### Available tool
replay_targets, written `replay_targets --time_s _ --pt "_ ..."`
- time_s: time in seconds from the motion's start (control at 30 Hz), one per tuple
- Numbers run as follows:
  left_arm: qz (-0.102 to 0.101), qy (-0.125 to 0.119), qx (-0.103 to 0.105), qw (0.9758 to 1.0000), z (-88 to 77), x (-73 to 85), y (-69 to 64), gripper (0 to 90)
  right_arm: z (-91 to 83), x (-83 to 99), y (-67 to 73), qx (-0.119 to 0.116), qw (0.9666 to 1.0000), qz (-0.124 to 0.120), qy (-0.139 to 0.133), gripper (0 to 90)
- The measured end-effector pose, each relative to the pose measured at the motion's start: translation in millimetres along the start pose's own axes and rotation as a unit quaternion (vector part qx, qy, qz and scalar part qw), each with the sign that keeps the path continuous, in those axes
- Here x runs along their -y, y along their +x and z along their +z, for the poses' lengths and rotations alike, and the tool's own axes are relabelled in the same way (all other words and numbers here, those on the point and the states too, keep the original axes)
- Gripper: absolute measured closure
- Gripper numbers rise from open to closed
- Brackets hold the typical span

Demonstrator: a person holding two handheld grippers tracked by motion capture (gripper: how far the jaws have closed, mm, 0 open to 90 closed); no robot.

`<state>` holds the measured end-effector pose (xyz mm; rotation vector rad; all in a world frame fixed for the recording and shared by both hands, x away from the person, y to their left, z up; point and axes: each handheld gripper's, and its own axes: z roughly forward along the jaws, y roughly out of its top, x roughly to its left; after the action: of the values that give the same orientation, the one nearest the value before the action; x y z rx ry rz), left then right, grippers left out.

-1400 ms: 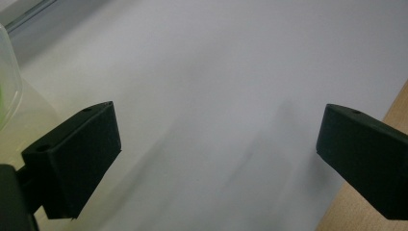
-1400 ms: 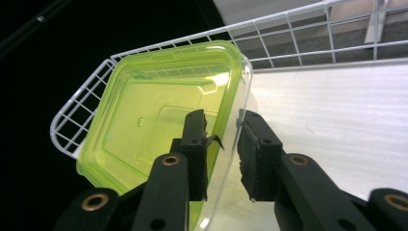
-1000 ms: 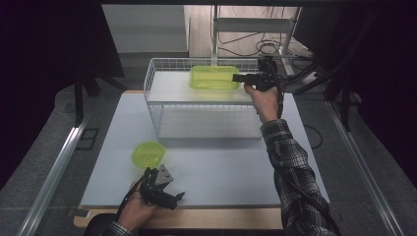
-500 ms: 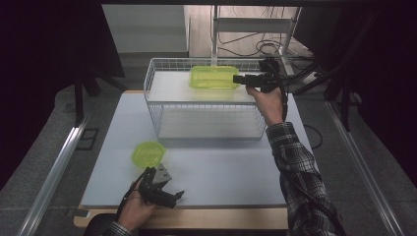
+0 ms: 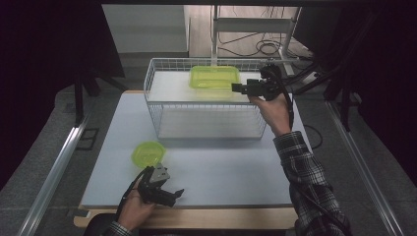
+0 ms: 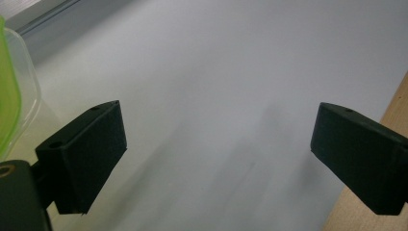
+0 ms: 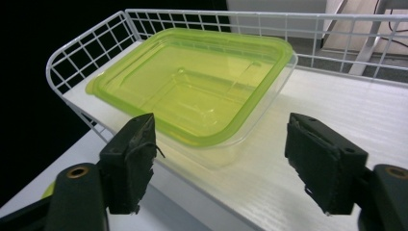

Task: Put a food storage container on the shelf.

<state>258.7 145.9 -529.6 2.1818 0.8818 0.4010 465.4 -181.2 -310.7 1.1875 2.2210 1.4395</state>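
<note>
Black right tool [image 7: 219,163] raised at the basket [image 5: 162,105], jaws wide, just short of the rectangular lime-lidded container [image 7: 192,91].

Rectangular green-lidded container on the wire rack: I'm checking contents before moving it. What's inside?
Through the green lid and clear walls, the container looks empty. The tinted lid blurs the bottom, so something small or flat could go unseen.

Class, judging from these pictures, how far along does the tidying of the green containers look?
Looks done: the rectangular lidded container sits on the wire basket's shelf. In hand: nothing; the right tool hangs open just beside that container, jaws apart. Probably left: the small hexagonal green container lies on the table, beside the open left tool.
</note>
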Motion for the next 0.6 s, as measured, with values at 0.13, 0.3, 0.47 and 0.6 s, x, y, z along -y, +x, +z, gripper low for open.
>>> replay_targets --time_s 0.13,0.3,0.47,0.6 --pt "-0.003 0.0 0.002 1.0 -0.1 0.0 0.3 4.7 -0.7 6.1 4.7 -0.003 0.9999 -0.012 0.007 20.7" --pt "-0.007 0.001 0.003 1.0 -1.0 -0.7 0.4 4.6 -3.7 13.5 11.5 0.003 0.999 -0.043 0.01 16.3" --pt "-0.004 0.003 0.0 1.0 -1.5 -1.4 -1.0 4.4 -8.1 19.0 15.7 0.002 0.9985 -0.055 0.008 13.3" --pt "-0.005 0.008 -0.001 1.0 -1.1 -2.5 -2.1 4.3 -12.1 27.6 20.2 0.001 0.9975 -0.069 0.01 9.9"
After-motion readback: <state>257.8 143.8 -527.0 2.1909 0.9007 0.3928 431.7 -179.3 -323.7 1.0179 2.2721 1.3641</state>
